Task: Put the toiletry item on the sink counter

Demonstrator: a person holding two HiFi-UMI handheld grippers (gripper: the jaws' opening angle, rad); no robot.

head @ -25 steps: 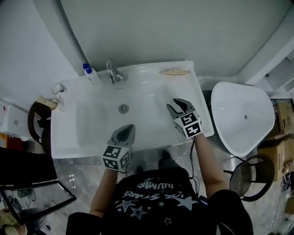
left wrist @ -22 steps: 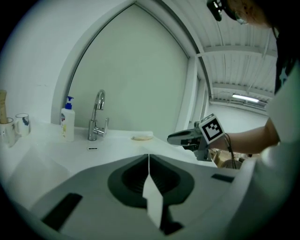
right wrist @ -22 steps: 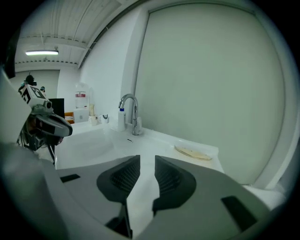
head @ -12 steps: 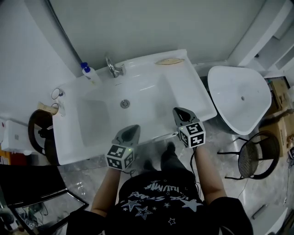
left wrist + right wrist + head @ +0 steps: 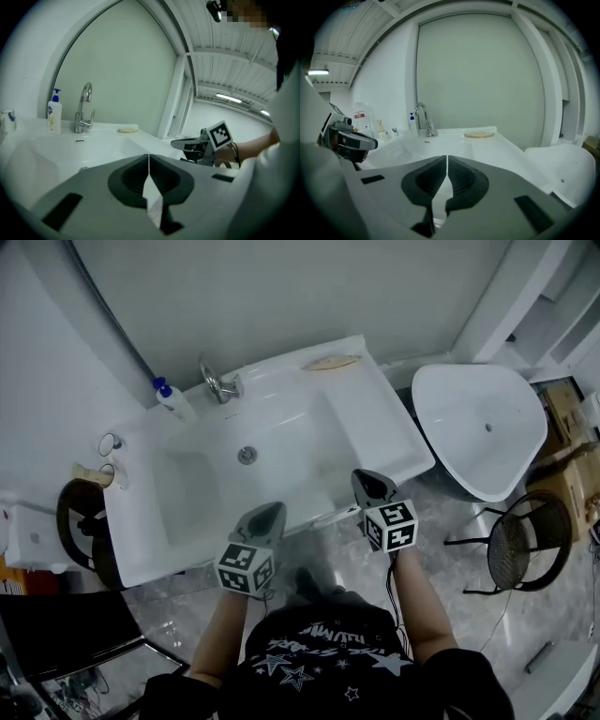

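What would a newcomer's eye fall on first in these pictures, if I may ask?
The big white sink counter fills the middle of the head view, with the left gripper and right gripper held at its front edge, both shut on nothing. Along its back rim stand a chrome faucet, a blue-topped pump bottle to its left and a flat tan disc to its right.

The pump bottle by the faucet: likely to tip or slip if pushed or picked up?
The pump bottle stands tall and narrow, so a push near its blue pump would probably tip it. It looks like smooth plastic, so likely light and a bit slippery.
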